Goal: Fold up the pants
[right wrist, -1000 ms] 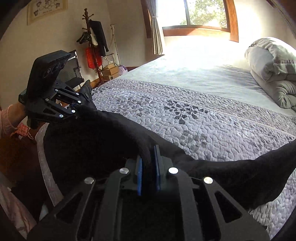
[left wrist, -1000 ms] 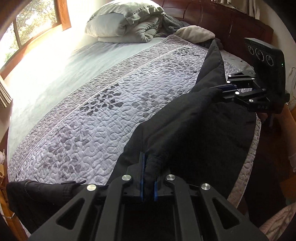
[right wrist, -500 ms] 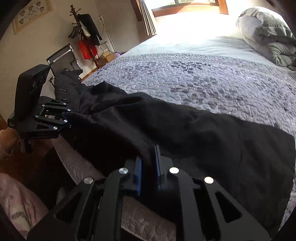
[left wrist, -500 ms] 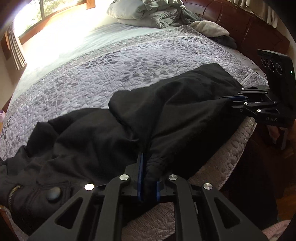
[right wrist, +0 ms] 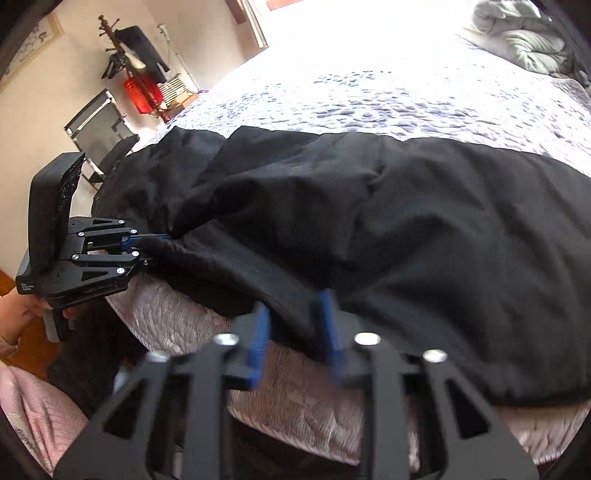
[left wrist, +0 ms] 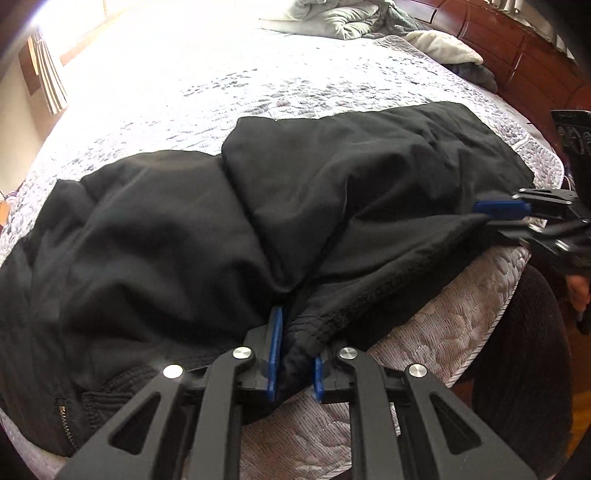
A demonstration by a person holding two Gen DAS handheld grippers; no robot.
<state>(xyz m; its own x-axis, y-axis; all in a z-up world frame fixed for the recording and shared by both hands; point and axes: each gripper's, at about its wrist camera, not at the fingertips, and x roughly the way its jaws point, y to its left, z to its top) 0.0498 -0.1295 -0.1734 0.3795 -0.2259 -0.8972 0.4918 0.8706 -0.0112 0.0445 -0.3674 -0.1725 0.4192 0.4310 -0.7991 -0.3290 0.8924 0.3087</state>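
The black pants (left wrist: pixel 332 192) lie folded over themselves on the quilted bed (left wrist: pixel 295 88), near its front edge. My left gripper (left wrist: pixel 295 354) is at the hem, its blue pads parted slightly with a fold of black cloth still between them. It also shows in the right wrist view (right wrist: pixel 155 243) at the left, on the same hem. My right gripper (right wrist: pixel 295 332) has its blue pads spread wide around the cloth edge, blurred by motion. In the left wrist view it (left wrist: pixel 495 216) sits at the right end of the pants (right wrist: pixel 406 229).
Pillows and a rumpled grey duvet (left wrist: pixel 343 22) lie at the head of the bed, by a dark wooden headboard (left wrist: pixel 524 55). A coat stand (right wrist: pixel 129 70), a red item and a folding chair (right wrist: pixel 99 125) stand past the bed's far side.
Both grippers brought the held pant hems down across the bed onto the rest of the pants, making a fold. The right pads have since spread apart; the left pads have loosened.
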